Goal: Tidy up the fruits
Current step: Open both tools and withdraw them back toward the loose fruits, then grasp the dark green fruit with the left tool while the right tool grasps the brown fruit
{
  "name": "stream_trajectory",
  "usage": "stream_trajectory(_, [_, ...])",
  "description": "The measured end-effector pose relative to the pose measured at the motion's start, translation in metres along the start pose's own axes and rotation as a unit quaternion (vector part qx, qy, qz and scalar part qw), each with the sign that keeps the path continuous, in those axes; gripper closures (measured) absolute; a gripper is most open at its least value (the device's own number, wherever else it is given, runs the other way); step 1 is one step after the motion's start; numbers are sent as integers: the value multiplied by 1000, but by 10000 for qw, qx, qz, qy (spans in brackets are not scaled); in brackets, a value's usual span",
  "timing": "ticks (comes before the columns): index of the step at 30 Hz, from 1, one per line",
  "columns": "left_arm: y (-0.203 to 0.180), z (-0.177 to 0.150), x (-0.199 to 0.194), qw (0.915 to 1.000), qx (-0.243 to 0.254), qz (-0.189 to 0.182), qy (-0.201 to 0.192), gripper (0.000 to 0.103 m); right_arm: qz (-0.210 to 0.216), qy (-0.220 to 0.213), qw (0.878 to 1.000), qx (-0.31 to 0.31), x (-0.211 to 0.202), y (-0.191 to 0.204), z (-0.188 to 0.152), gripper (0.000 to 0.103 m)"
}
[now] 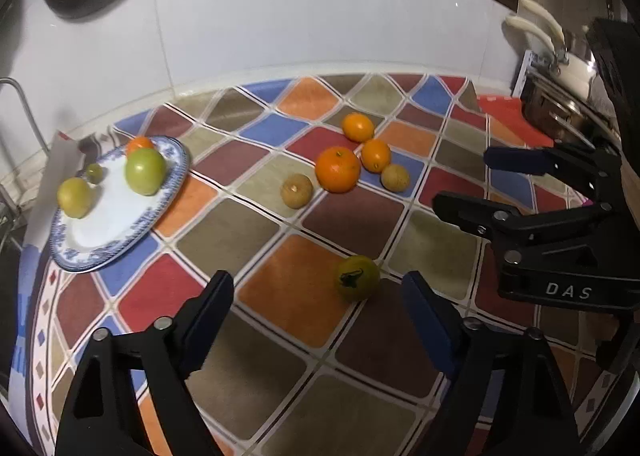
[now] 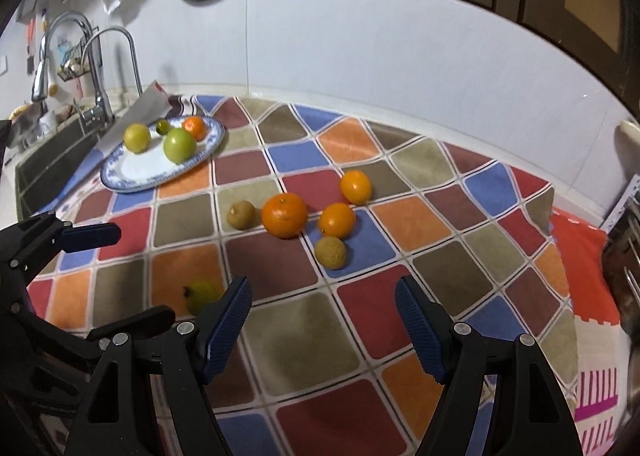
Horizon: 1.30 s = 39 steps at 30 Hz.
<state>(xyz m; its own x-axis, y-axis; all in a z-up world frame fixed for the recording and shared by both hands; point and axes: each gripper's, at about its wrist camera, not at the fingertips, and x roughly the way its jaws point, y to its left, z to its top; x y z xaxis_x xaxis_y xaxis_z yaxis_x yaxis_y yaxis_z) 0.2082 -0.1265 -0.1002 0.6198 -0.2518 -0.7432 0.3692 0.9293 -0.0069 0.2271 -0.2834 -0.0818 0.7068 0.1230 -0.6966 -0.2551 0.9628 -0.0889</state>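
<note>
Fruits lie in two groups on the bench [image 1: 280, 304], which wears a cloth of coloured diamonds. Partly hidden in the right wrist view is a yellow-green tomato [image 2: 202, 294], blurred and cut off by that gripper's near finger; the left wrist view shows it whole [image 1: 357, 277], lying alone just ahead of the left gripper [image 1: 320, 292]. On the plate [image 1: 116, 232] a small orange [image 1: 140, 143] sits half hidden behind a big green fruit [image 1: 145, 171].

Four fruits are on the plate: the small orange, the big green fruit, a yellow-green one [image 1: 75, 197] and a tiny dark green one [image 1: 95, 173]. Six lie off it: the tomato, one large orange [image 1: 337, 169], two smaller oranges [image 1: 358, 127] [image 1: 376, 155] and two brown round fruits [image 1: 296, 191] [image 1: 395, 177], the last five clustered mid-bench, well apart from the plate. What kind the brown fruits are is hard to tell.

Left gripper stands wide and holds nothing, with the tomato near its right finger but apart from it. Right gripper [image 2: 324, 320] is likewise spread wide and empty, hanging over bare cloth short of the cluster. A sink [image 2: 44, 151] and tap [image 2: 100, 67] show beyond the plate.
</note>
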Motion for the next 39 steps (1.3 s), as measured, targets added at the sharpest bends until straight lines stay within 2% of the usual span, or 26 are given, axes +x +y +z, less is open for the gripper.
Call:
stream_trajectory(9, [-11,6,26,9995,219,-109,196,41,107,238,9996,99,35,-11,-1,29])
stream_trajectory(11, [-12,7,30,9994,213,-156,244,51,103,276,9995,138,40,-13,-1,31])
stream_trajectory(15, [-10,7,34,9990,148,-276,318,65,136,310,9992,201,48,-15,-1,34])
stream_trajectory(16, [-10,7,35,9988,157,-318,347,73,139,313,9992,216,49,-16,-1,35])
stream_trajectory(26, [1,24,33,9998,91,-109,150,74,175,352,9989,252,69,-14,8,46])
stream_trajectory(32, [7,32,37,9999,42,33,97,74,189,380,9986,313,79,-18,14,58])
stream_trajectory(37, [8,32,38,10000,17,29,94,74,271,377,9984,321,81,-17,16,74])
stream_trajectory(39, [9,32,37,10000,0,15,75,74,282,373,9983,351,79,-16,15,75])
